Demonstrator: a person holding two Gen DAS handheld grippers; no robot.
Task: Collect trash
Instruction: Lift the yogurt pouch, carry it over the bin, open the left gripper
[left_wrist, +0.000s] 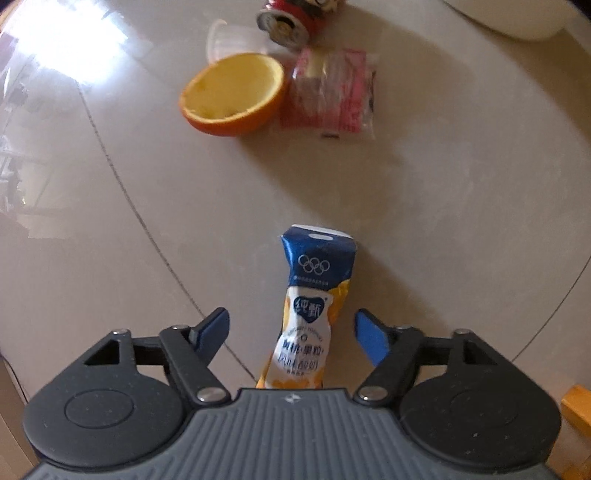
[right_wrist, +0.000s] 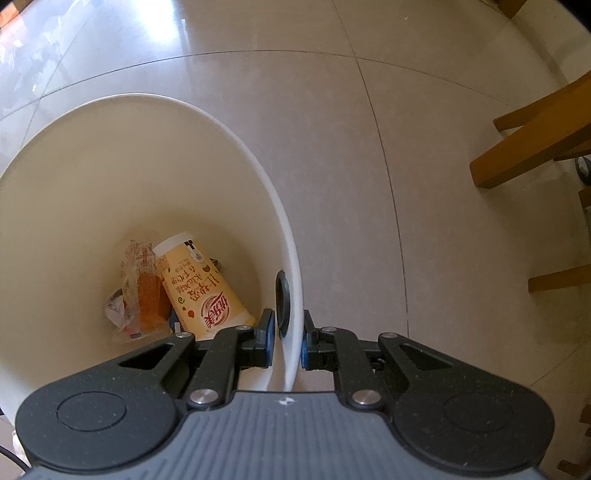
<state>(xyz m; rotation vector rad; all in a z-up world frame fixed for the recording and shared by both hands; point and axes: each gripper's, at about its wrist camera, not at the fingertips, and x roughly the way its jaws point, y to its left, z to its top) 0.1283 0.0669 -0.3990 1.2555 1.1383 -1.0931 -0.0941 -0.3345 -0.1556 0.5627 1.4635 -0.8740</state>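
A crumpled blue, white and yellow yogurt carton (left_wrist: 314, 280) lies on the tiled floor between the fingers of my left gripper (left_wrist: 291, 317), which points down and stands open; the blue pads are apart from the carton on both sides. Farther off lie a hollow orange half (left_wrist: 232, 94), a pink wrapper (left_wrist: 332, 90), a crushed red can (left_wrist: 291, 18) and a clear plastic cup (left_wrist: 229, 38). My right gripper (right_wrist: 289, 325) is shut on the rim of the white bin (right_wrist: 147, 101). Inside the bin are a yellow paper cup (right_wrist: 203, 284) and an orange wrapper (right_wrist: 147, 291).
The white bin's edge (left_wrist: 517, 18) shows at the top right of the left wrist view. Wooden chair legs (right_wrist: 535, 147) stand on the floor to the right of the bin. Bright glare covers the tiles at the upper left.
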